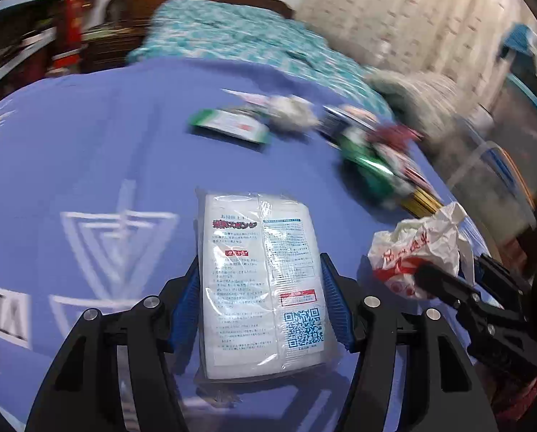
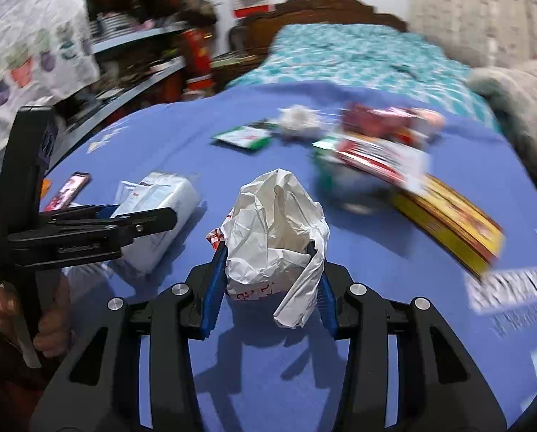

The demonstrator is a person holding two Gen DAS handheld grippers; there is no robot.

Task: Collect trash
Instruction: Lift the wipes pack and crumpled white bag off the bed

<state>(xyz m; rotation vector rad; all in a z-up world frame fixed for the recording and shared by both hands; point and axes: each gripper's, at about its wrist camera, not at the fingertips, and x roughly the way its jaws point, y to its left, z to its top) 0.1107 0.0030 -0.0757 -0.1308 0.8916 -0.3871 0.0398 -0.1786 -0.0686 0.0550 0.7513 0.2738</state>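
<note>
Left wrist: left gripper [image 1: 261, 288] clenching a sponge pack [image 1: 261, 280] over the blue cloth [image 1: 88, 136], right gripper [image 1: 448, 280] partly cut off at the edge, half hiding the crumpled bag [image 1: 419, 244], litter [image 1: 369, 151] beyond blurring past reading. Right wrist: right gripper [image 2: 268, 280] clamping the bag [image 2: 275, 230] above the cloth [image 2: 376, 288], left gripper [image 2: 142, 223] covering part of the pack [image 2: 156, 208], boxes [image 2: 412, 180] smearing with motion.

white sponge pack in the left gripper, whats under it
Under the white sponge pack, held by the left hand-held gripper, only the blue cloth shows around its edges. The patch directly beneath is covered by the pack, so anything there cannot be seen.
</note>
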